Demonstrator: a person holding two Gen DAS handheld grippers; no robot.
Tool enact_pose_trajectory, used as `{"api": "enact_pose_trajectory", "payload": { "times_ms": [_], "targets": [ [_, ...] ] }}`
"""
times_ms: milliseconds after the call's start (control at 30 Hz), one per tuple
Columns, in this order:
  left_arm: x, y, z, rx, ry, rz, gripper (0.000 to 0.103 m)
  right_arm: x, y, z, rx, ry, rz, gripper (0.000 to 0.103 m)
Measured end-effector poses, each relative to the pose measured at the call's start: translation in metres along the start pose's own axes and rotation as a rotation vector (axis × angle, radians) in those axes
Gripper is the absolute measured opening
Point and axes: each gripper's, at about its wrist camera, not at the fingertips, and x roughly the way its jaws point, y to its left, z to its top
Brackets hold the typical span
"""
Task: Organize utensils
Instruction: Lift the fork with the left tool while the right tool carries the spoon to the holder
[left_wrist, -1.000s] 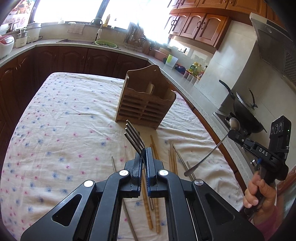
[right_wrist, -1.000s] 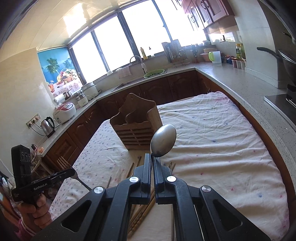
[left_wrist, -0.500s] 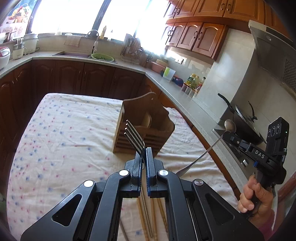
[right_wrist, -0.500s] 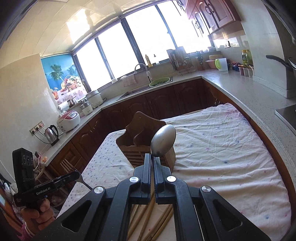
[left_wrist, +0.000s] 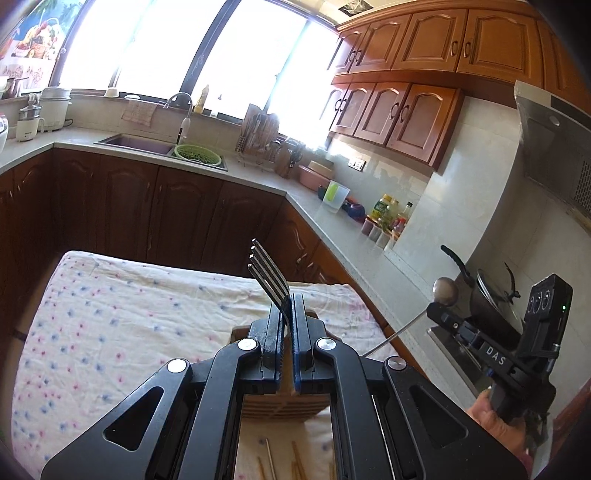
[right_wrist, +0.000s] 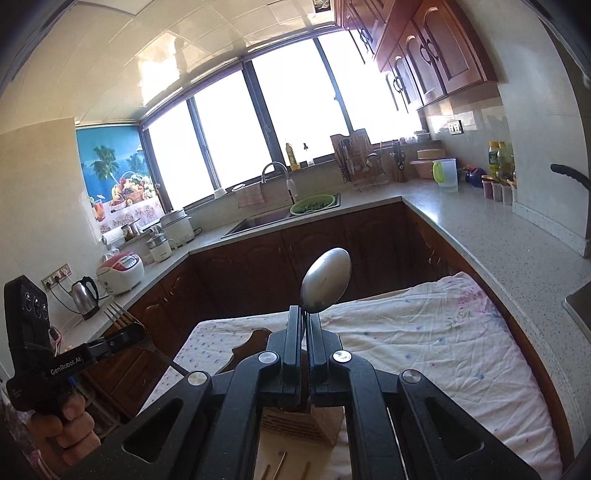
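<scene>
The left hand-held gripper (left_wrist: 286, 308) is clamped on a metal fork (left_wrist: 269, 271), its jaws pressed together on the neck so that the four tines stick out toward eleven o'clock above the flower-print cloth (left_wrist: 110, 325) that covers the counter. In the right wrist view the same fork (right_wrist: 120, 315) shows at nine o'clock, gripped by the black tool that a hand (right_wrist: 70, 424) holds up at the left edge. The right hand-held gripper (right_wrist: 304, 319) is clamped on a metal spoon (right_wrist: 327, 280), jaws together on the neck, the bowl standing upright toward twelve o'clock against the dark cabinet doors. From the left wrist view that spoon (left_wrist: 445, 291) appears at three o'clock, its thin handle slanting down toward seven o'clock from the tool, with a hand (left_wrist: 495, 421) around the grip at four o'clock. The wooden utensil holder (right_wrist: 291, 428) stands on the cloth directly below and behind both sets of fingers, mostly hidden by them; only its slatted front and a curved back edge show. Chopsticks (left_wrist: 295, 463) lie on the cloth at six o'clock of the holder, near the bottom edge. A sink (right_wrist: 258, 221) and a green colander (right_wrist: 312, 205) sit on the far worktop under the windows.
</scene>
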Motion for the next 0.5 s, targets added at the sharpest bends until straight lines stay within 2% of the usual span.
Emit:
{"api": "enact_pose_trajectory", "payload": {
  "times_ms": [233,500],
  "targets": [
    [0.055,0.014,-0.023,-0.024,0.08,0.026,0.002,0.052,0.001,-0.026,-0.06,0.087,-0.059,0.002],
    [0.08,0.028,-0.046,-0.04,0.152,0.05,0.003,0.082,-0.008,-0.054,-0.043,0.167,-0.062,0.002]
  ]
}}
